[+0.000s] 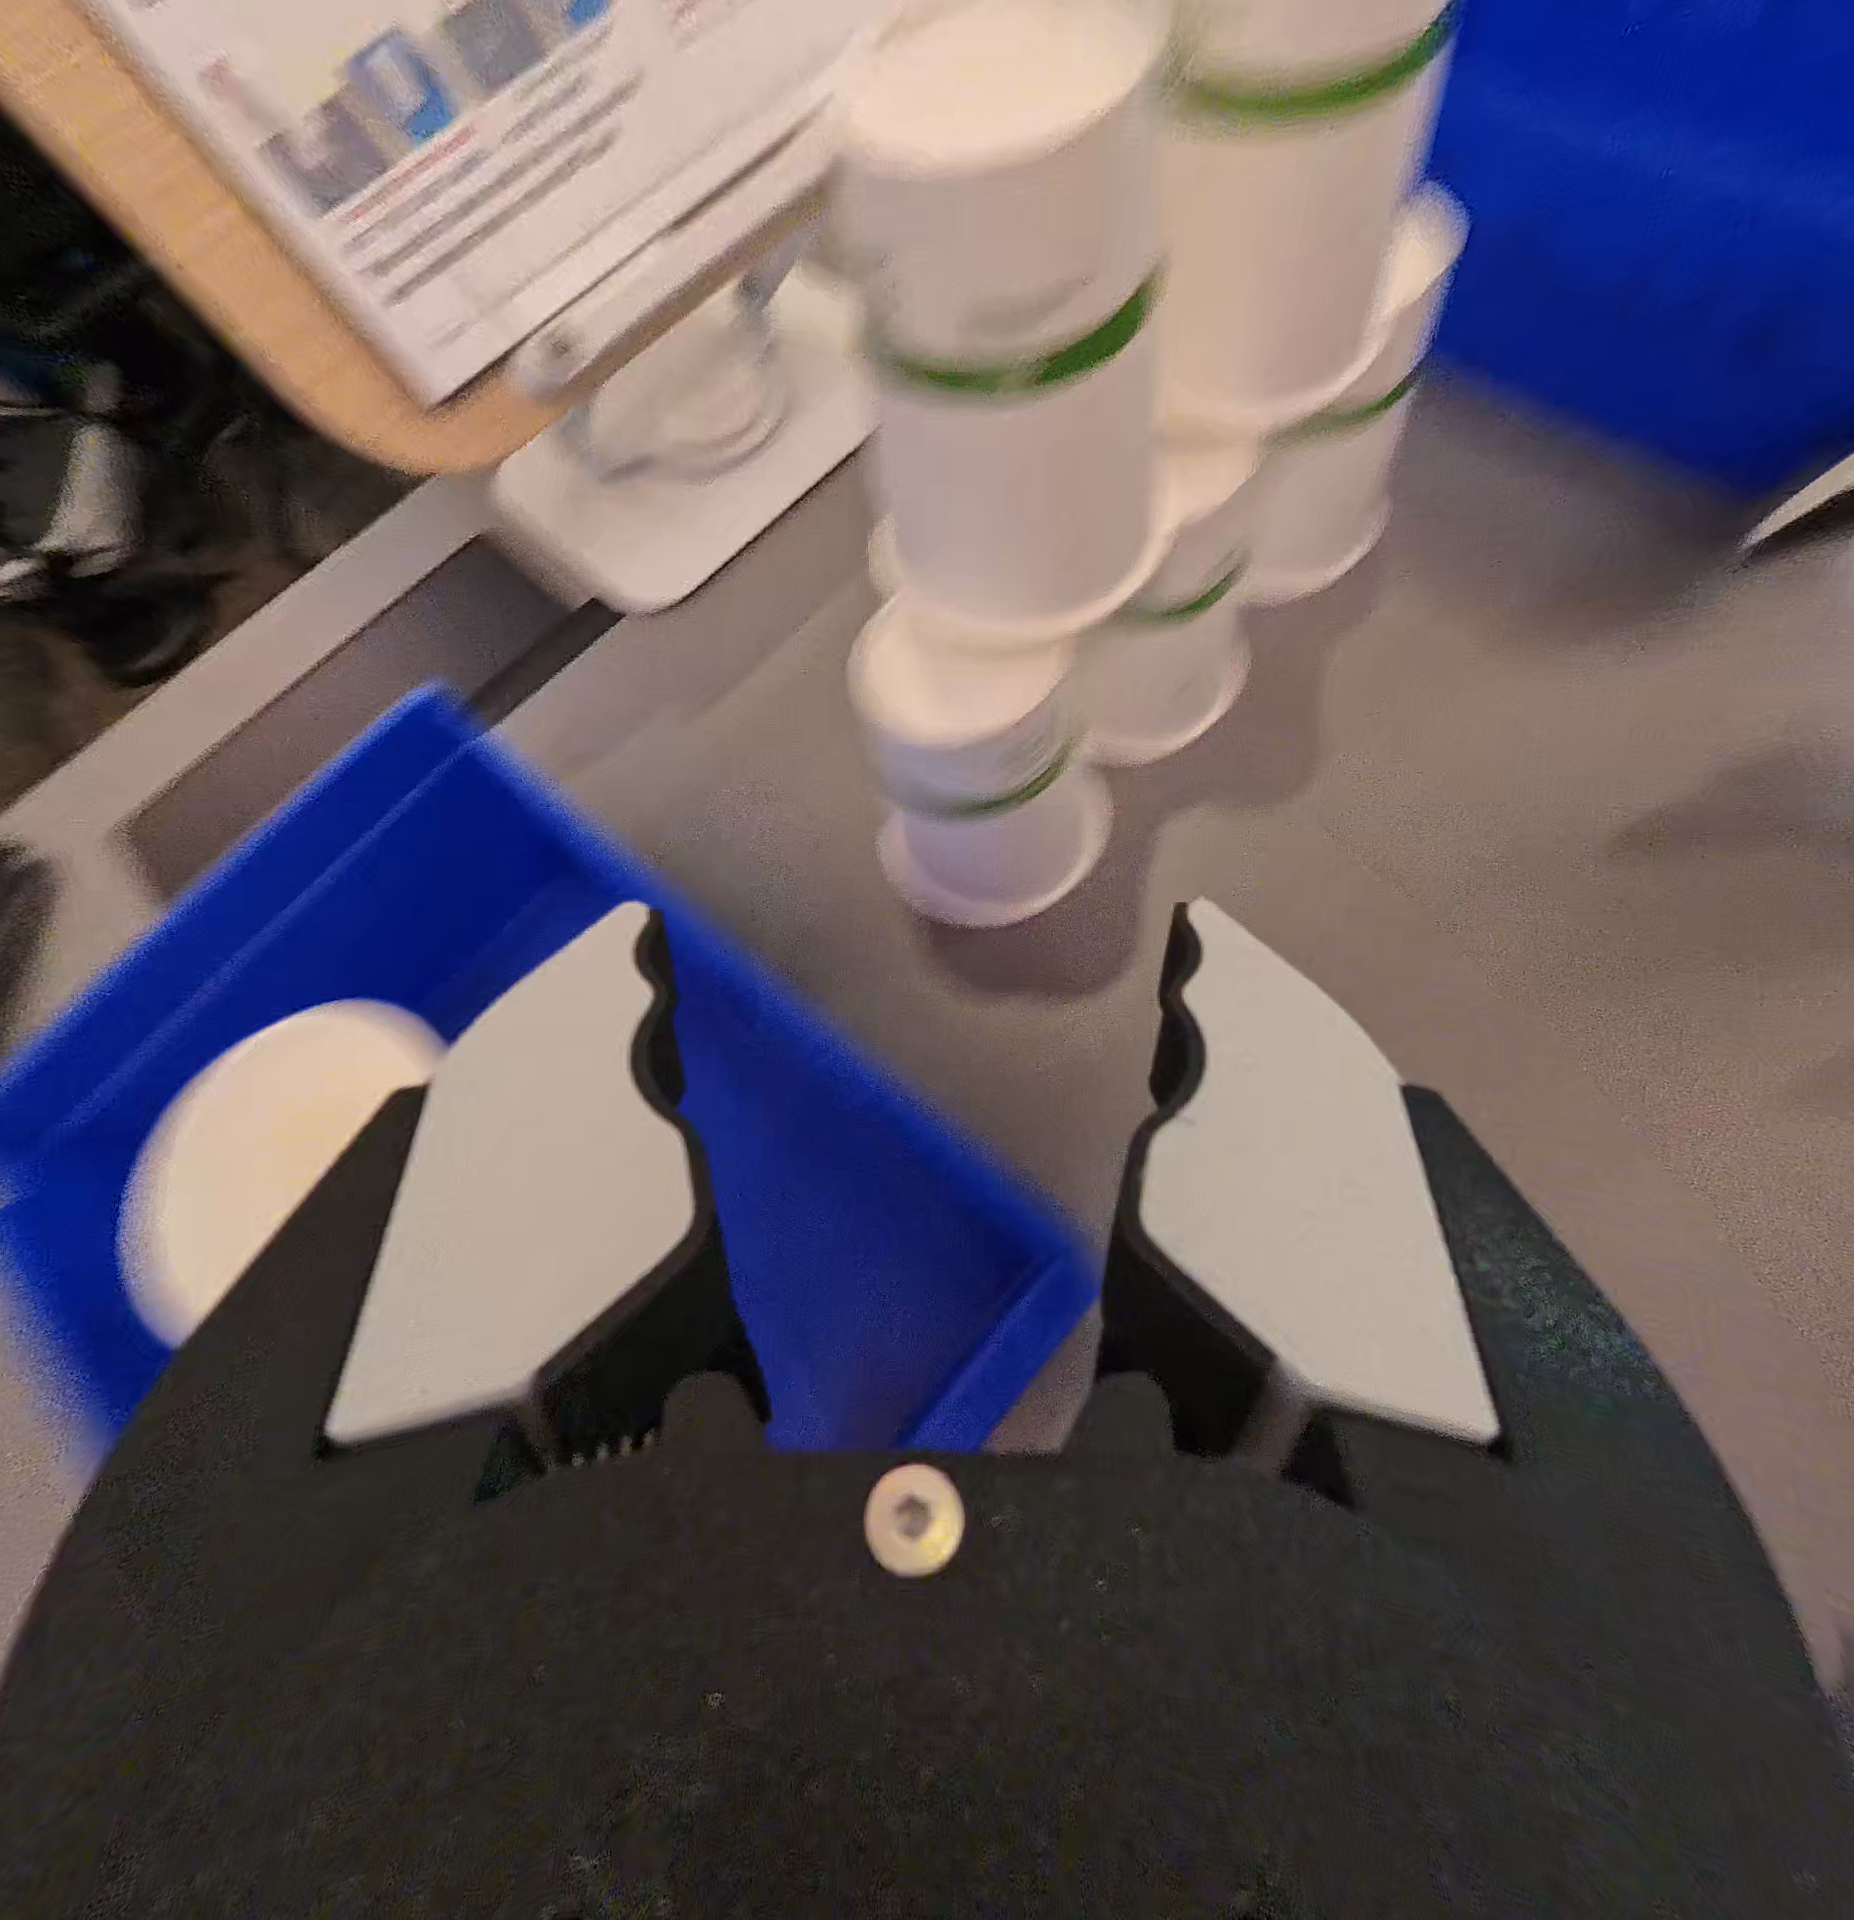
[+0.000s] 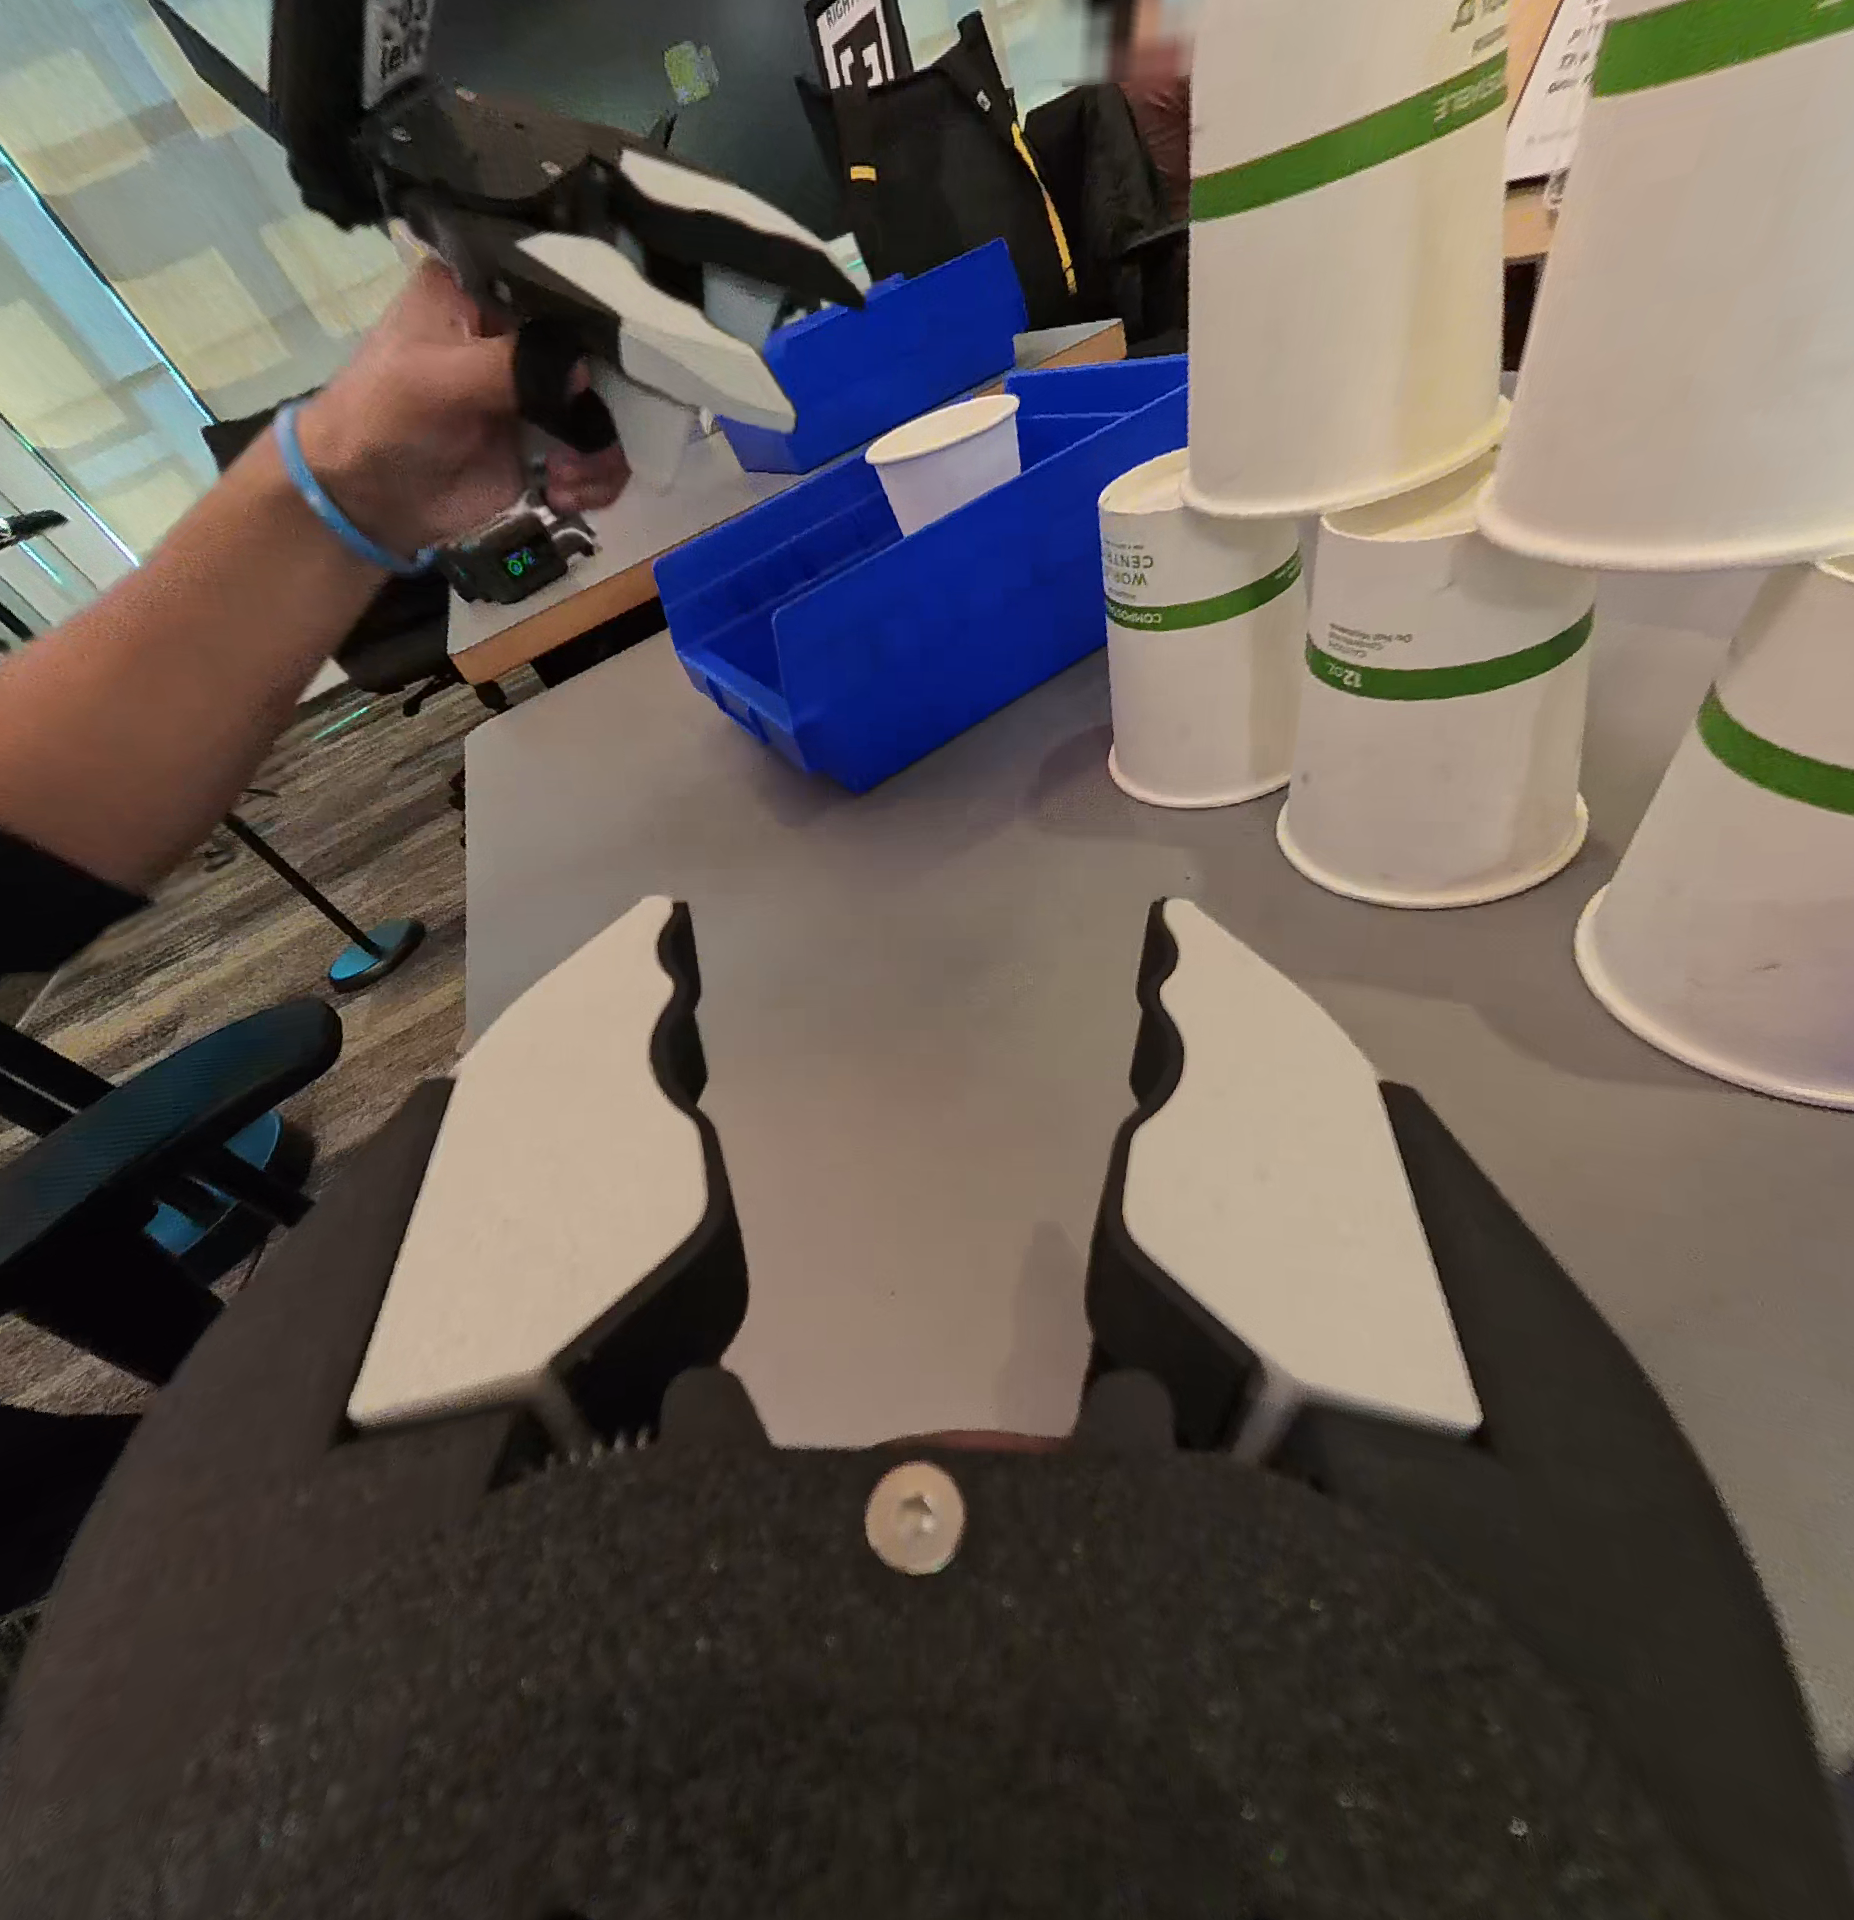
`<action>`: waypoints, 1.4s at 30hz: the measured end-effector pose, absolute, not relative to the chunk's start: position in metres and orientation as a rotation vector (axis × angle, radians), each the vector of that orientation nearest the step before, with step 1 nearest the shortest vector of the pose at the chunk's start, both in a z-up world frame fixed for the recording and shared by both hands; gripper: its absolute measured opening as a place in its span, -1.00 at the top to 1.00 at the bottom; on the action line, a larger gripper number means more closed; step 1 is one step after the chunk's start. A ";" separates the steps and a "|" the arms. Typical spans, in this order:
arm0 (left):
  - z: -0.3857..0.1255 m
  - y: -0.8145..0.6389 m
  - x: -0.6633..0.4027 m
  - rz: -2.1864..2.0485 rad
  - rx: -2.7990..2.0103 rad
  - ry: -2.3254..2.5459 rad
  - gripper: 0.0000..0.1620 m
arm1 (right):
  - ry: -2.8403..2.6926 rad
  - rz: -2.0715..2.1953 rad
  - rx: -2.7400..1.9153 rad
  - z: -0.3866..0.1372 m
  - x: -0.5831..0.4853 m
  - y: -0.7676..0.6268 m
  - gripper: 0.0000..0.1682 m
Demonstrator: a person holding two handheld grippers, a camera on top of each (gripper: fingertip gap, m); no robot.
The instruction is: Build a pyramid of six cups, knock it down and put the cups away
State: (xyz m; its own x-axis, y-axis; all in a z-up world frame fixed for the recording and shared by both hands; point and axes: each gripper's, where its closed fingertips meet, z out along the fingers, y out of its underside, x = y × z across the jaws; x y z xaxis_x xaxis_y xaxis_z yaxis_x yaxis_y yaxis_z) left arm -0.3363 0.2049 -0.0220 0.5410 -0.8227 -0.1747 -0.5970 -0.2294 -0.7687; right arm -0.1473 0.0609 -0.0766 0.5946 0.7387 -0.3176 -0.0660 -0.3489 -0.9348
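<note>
Several white paper cups with green bands stand upside down as a pyramid (image 2: 1437, 707) on the grey table (image 2: 902, 1039), right of my right gripper; its top is cut off. In the blurred left wrist view the pyramid (image 1: 1016, 468) stands just ahead of my left gripper. My left gripper (image 1: 918, 914) is open and empty, held above a blue bin (image 1: 850, 1195) with a white cup (image 1: 268, 1164) inside. It also shows in the right wrist view (image 2: 824, 358), held by a hand above that bin (image 2: 902, 644) and cup (image 2: 949, 457). My right gripper (image 2: 918, 909) is open and empty, low over the table.
A second blue bin (image 2: 902, 343) stands behind the first; another blue bin (image 1: 1650, 260) is right of the pyramid. A clear glass on a white tray (image 1: 684, 416) and a printed sheet (image 1: 435, 156) lie beyond. The table's left edge (image 2: 466, 831) drops to a chair (image 2: 154, 1122).
</note>
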 end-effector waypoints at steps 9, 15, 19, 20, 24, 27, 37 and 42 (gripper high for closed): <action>-0.086 0.280 -0.455 0.174 -2.259 1.548 0.12 | -0.617 0.908 -1.773 -0.091 -0.156 0.060 0.06; -0.119 0.298 -0.455 0.330 -2.301 1.698 0.39 | -0.574 0.949 -1.795 -0.097 -0.149 0.062 0.10; -0.121 0.296 -0.457 0.311 -2.327 1.697 0.99 | -0.561 0.955 -1.800 -0.098 -0.146 0.062 0.11; -0.122 0.293 -0.459 0.291 -2.343 1.691 0.98 | -0.562 0.956 -1.801 -0.098 -0.146 0.062 0.11; -0.110 0.283 -0.463 0.185 -2.307 1.598 0.99 | -0.572 0.960 -1.805 -0.099 -0.148 0.061 0.12; -0.085 0.273 -0.460 -0.039 -2.243 1.415 0.99 | -0.586 0.954 -1.801 -0.098 -0.150 0.058 0.13; 0.033 0.145 -0.348 -1.187 -1.617 1.099 1.00 | -0.581 1.060 -1.600 -0.061 -0.150 0.054 0.10; 0.038 0.093 -0.263 -1.408 -1.476 1.177 1.00 | -0.668 1.052 -1.438 -0.019 -0.156 0.073 -0.10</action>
